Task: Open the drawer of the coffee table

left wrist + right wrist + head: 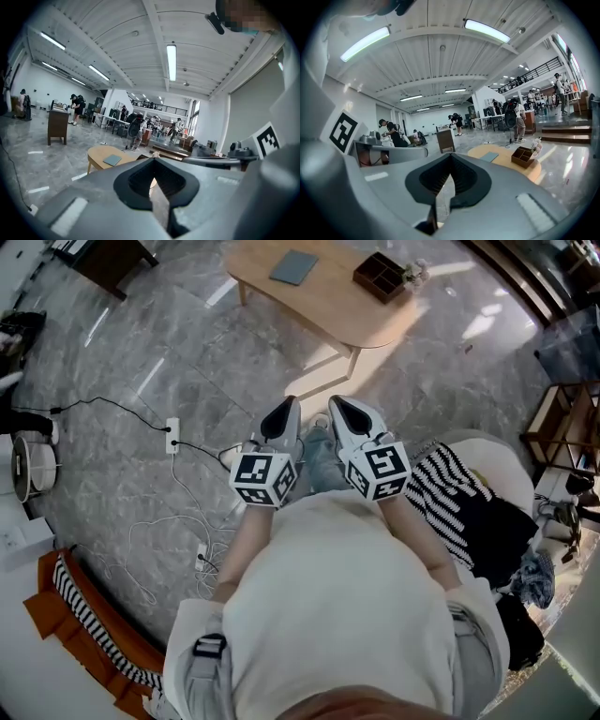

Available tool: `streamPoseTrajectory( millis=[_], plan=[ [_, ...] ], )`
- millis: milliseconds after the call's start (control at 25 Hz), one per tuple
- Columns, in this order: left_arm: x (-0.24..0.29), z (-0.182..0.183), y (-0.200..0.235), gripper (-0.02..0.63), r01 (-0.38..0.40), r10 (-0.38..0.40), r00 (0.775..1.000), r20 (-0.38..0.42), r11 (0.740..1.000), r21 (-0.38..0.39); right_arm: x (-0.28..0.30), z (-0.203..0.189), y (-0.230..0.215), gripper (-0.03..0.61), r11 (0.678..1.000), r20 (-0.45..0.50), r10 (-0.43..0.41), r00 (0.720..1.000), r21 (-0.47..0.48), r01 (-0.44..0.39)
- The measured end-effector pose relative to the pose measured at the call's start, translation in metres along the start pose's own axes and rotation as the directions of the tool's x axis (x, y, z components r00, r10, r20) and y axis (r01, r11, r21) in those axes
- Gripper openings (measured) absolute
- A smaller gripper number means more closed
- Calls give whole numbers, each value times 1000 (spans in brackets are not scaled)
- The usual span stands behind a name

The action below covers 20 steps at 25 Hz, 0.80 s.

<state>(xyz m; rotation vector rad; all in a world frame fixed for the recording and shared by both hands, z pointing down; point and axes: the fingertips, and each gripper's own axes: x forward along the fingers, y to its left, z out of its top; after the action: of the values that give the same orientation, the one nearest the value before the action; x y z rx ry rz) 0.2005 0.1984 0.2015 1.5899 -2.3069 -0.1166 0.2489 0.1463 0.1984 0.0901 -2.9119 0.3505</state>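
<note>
The light wooden coffee table (323, 292) stands on the marble floor ahead of me, well beyond both grippers. On it lie a blue-grey pad (293, 266) and a dark brown divided box (381, 276). No drawer front shows from here. My left gripper (285, 407) and right gripper (340, 407) are held side by side at chest height, both shut with nothing in them. The table (101, 155) shows low and far past the shut jaws of the left gripper (153, 160). Past the right gripper (450, 156) the table (506, 159) lies off to the right.
White power strips and cables (172, 435) trail over the floor to my left. A striped cushion on a pale seat (455, 493) sits close on my right. A dark cabinet (108, 259) stands far left, a wooden shelf (562, 432) at right. People stand in the hall's background (77, 107).
</note>
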Motion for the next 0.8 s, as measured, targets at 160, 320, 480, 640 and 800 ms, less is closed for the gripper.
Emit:
streamPoseTrajectory(
  millis=[160, 320, 480, 640, 800],
  plan=[
    [29, 11, 29, 0, -5, 5, 1000, -4, 1000, -1, 44, 11, -16, 2, 1000, 1, 2, 1000, -9, -2],
    [61, 26, 59, 0, -12, 12, 1000, -19, 1000, -7, 85, 27, -37, 2, 1000, -4, -7, 1000, -6, 7],
    [95, 46, 91, 0, -20, 20, 1000, -23, 1000, -4, 125, 48, -56, 2, 999, -1, -12, 1000, -34, 12],
    [134, 66, 115, 0, -21, 21, 1000, -14, 1000, 4, 161, 68, -79, 2, 999, 11, -7, 1000, -52, 8],
    [172, 83, 136, 0, -17, 17, 1000, 2, 1000, 14, 195, 87, -102, 2, 997, 20, -7, 1000, -71, 8]
  ],
)
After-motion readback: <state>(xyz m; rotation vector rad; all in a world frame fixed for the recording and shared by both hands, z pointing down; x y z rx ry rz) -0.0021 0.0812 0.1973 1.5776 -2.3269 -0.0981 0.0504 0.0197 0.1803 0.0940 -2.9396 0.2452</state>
